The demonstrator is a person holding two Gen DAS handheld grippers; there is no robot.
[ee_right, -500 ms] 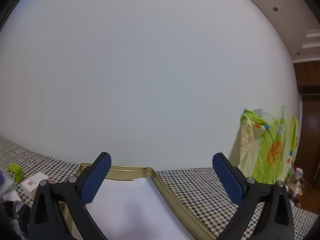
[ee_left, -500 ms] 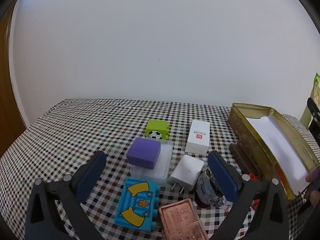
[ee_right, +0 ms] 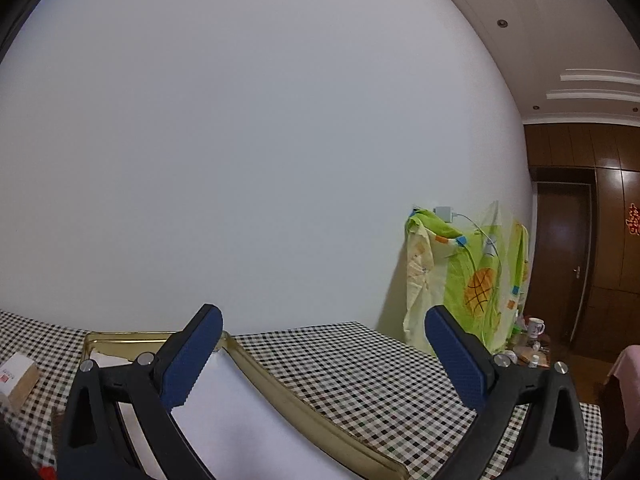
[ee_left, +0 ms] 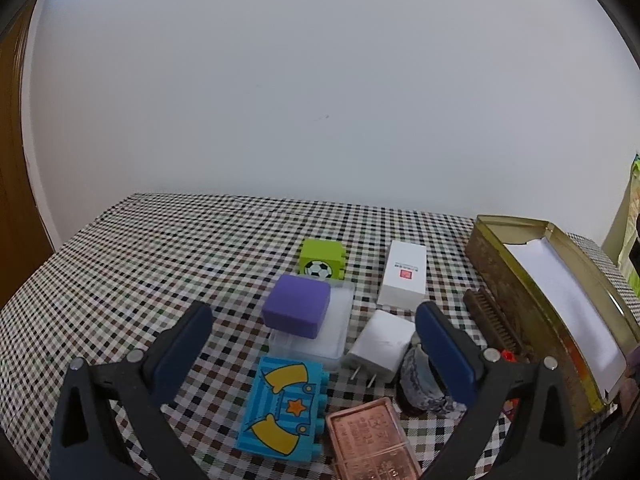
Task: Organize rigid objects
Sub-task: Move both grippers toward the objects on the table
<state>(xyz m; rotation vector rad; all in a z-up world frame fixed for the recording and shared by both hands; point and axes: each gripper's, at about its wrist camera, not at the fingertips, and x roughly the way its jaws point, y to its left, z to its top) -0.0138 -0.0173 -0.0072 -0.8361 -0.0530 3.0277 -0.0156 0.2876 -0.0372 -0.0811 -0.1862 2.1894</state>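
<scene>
It looked like a room in a home. A table [ee_left: 160, 264] under a checked cloth stood against a plain white wall [ee_right: 256, 152]. At the right of the right wrist view were dark wood panelling, a wooden door [ee_right: 562, 272] and a red paper decoration [ee_right: 633, 219]. A child's patterned cloth [ee_right: 472, 276] hung beside a plugged-in charger [ee_right: 443, 213], a mug [ee_right: 534, 326] below.
</scene>
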